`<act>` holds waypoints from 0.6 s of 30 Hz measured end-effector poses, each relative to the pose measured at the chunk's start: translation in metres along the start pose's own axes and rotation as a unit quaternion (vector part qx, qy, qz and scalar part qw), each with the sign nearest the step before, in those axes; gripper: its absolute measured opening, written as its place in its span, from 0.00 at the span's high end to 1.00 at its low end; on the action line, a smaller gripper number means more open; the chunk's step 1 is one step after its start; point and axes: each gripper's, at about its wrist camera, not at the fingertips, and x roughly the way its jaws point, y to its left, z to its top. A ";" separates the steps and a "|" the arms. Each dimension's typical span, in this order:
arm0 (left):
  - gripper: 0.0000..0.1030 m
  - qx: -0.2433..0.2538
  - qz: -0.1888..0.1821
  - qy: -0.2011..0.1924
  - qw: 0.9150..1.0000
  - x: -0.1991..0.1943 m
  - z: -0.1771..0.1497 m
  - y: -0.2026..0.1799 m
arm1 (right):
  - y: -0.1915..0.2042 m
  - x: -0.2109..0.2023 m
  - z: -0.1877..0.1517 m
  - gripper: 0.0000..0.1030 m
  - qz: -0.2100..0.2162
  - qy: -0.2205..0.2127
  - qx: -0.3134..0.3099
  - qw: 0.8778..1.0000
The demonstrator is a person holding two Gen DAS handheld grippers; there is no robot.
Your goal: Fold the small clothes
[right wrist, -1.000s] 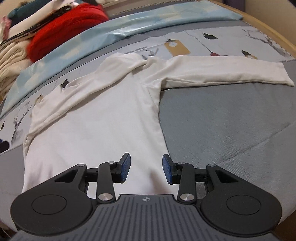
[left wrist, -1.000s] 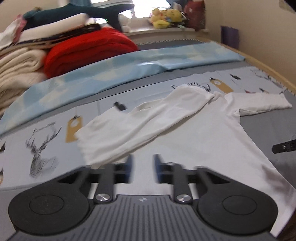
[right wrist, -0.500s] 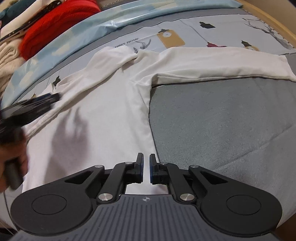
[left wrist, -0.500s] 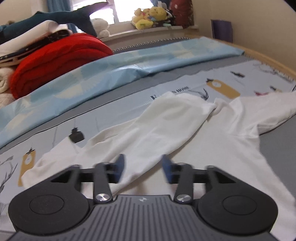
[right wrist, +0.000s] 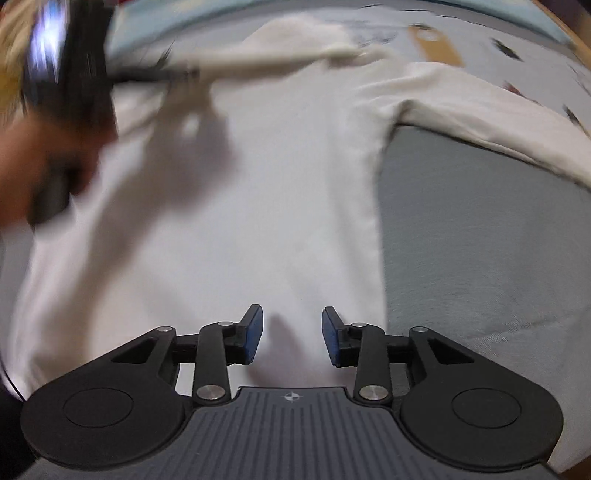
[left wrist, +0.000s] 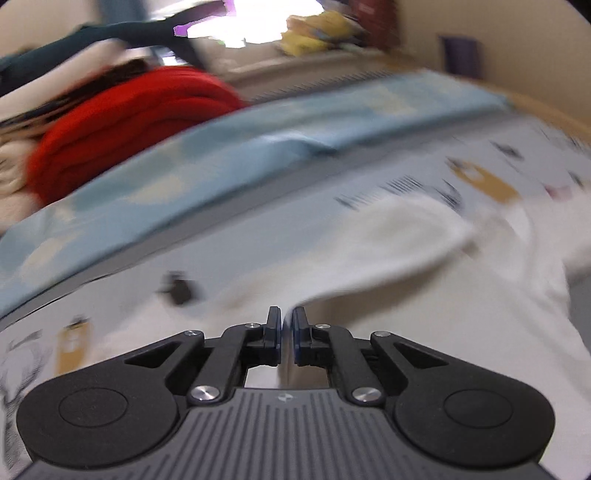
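Observation:
A white long-sleeved shirt (right wrist: pixel 277 203) lies spread on the bed, and it also shows in the left wrist view (left wrist: pixel 406 295). Its left sleeve (right wrist: pixel 277 55) is folded across the chest, and the other sleeve (right wrist: pixel 498 122) stretches out to the right. My left gripper (left wrist: pixel 286 314) is shut on the edge of the folded sleeve. The right wrist view shows it as a dark blur (right wrist: pixel 155 74) held by a hand (right wrist: pixel 37 155). My right gripper (right wrist: pixel 291 314) hovers over the shirt's lower body near its right side seam. Its jaws are opening, with nothing pinched between them.
The bed has a grey cover (right wrist: pixel 480 240) and a patterned sheet (left wrist: pixel 480 173). A light blue sheet (left wrist: pixel 221 177) lies behind the shirt. A red blanket (left wrist: pixel 129 122) tops a pile at the back left. Plush toys (left wrist: pixel 317 33) sit on the windowsill. The wooden bed edge (left wrist: pixel 546 107) curves along the right.
My left gripper opened, moved forward and down to the folded sleeve, and shut. My right gripper closed, then opened again and tipped further down over the shirt's lower body.

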 end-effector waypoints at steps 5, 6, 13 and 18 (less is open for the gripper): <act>0.97 -0.148 0.055 0.013 0.987 -0.031 -0.019 0.147 | 0.028 0.024 -0.007 0.63 -0.056 0.028 -0.075 0.995; 0.98 -0.178 0.069 0.019 0.981 -0.038 -0.030 0.181 | 0.031 0.025 -0.006 0.62 -0.062 0.028 -0.080 0.995; 1.00 -0.243 0.066 0.030 0.967 -0.093 -0.109 0.303 | 0.047 0.028 -0.009 0.62 -0.094 0.026 -0.094 0.991; 0.99 -0.161 -0.013 0.010 0.987 -0.093 -0.092 0.249 | 0.052 0.024 -0.011 0.63 -0.108 0.007 -0.072 0.992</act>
